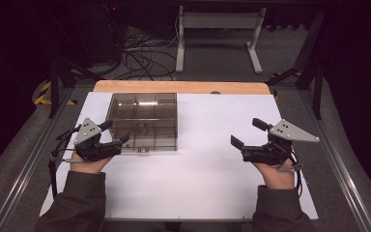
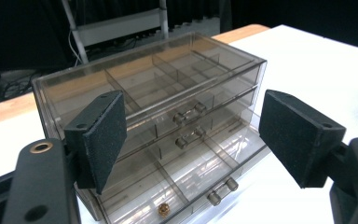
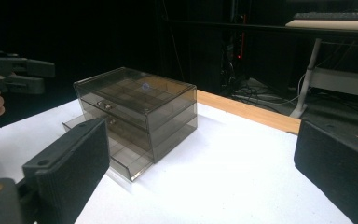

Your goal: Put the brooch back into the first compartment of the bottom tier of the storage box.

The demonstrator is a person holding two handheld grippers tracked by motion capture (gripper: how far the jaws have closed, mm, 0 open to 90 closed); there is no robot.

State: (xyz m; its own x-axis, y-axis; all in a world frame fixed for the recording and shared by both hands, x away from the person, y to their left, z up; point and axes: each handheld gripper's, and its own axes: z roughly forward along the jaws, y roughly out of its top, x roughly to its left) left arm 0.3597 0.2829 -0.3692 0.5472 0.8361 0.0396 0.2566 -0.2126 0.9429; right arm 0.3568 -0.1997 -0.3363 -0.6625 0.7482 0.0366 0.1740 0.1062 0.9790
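A smoky clear three-drawer box (image 1: 142, 121) stands on the white mat at the back left. Its bottom drawer (image 2: 177, 186) is pulled out toward me, with a small brass piece (image 2: 163, 209) near its front. The two upper drawers are closed. My left gripper (image 1: 116, 131) is open at the box's front left corner, its jaws spread before the drawer handles (image 2: 189, 113) and touching nothing. My right gripper (image 1: 246, 132) is open and empty over the mat, well to the right of the box (image 3: 140, 112). The left gripper (image 3: 14, 74) also shows at the left edge of the right gripper view.
The white mat (image 1: 212, 174) covers the table, with a wooden edge (image 1: 183, 87) at the back. Behind the table are a white desk frame (image 1: 217, 38) and floor cables (image 1: 140, 58). Metal rails (image 1: 29, 154) run along both sides.
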